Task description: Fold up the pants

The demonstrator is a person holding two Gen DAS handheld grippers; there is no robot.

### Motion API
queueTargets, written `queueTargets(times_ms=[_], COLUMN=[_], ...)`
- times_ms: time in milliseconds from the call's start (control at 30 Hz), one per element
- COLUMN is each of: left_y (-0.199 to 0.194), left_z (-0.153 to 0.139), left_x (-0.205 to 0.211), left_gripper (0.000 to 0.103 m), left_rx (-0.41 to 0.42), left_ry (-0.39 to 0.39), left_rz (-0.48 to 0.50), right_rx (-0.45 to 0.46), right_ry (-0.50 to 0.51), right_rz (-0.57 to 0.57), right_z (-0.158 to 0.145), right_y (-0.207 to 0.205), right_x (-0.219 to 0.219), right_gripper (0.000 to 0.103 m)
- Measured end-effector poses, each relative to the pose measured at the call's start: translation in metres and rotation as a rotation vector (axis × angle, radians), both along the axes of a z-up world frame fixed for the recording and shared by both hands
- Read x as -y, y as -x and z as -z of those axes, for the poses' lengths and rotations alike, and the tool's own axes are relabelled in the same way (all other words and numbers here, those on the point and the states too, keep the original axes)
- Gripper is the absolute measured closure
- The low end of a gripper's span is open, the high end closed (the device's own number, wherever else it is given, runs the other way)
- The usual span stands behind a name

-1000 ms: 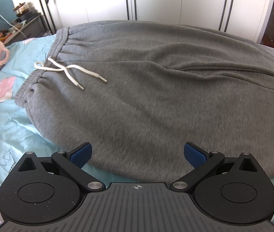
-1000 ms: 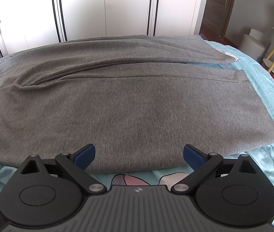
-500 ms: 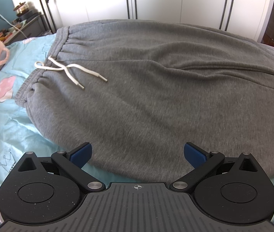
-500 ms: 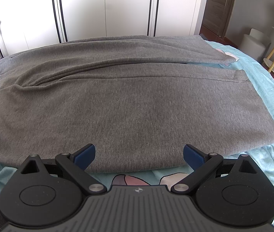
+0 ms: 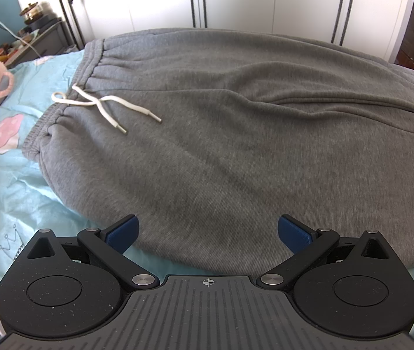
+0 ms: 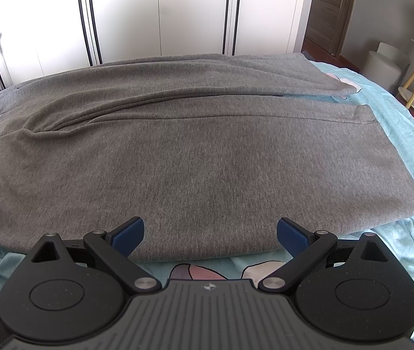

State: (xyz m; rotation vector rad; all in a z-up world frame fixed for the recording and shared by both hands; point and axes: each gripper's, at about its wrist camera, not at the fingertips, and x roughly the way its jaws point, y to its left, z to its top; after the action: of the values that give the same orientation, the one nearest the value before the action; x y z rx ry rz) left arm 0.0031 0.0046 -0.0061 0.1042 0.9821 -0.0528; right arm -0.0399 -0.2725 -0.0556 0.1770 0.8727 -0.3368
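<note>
Bedsheet (image 5: 8,180): one pants (image 5: 236,145) (unfolded)

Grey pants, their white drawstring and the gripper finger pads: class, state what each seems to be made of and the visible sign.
Grey pants: probably cotton-blend fleece knit, matte; fine ribbing, soft creases.
Drawstring: woven cord, likely cotton, with shiny metal-looking tips.
Left gripper finger pads: blue, textured, seemingly rubber or plastic; right gripper alike.

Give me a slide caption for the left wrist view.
Open left gripper poised at the near edge of grey sweatpants spread on the bed.
</note>
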Motion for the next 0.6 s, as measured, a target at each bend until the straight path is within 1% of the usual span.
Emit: queueTargets(times_ms=[200,500,600], left_y=[0.000,-0.004,-0.005], left_z=[0.000,0.002,0.002], left_x=[0.000,0.004,0.004], left_gripper=[0.000,0.000,0.000], left_rx=[-0.001,-0.012,-0.018], left_ry=[-0.001,-0.015,-0.013], left_rz=[-0.001,0.009,0.013], right_rx=[0.009,0.021,0.027], right_ry=[-0.019,-0.057,-0.072], right_rz=[-0.001,0.045,0.043], right_z=[-0.002,-0.003,-0.003], right_y=[0.003,0.005,0.007], right_x=[0.001,0.010,0.011], right_gripper=[0.005,0.005,0.005])
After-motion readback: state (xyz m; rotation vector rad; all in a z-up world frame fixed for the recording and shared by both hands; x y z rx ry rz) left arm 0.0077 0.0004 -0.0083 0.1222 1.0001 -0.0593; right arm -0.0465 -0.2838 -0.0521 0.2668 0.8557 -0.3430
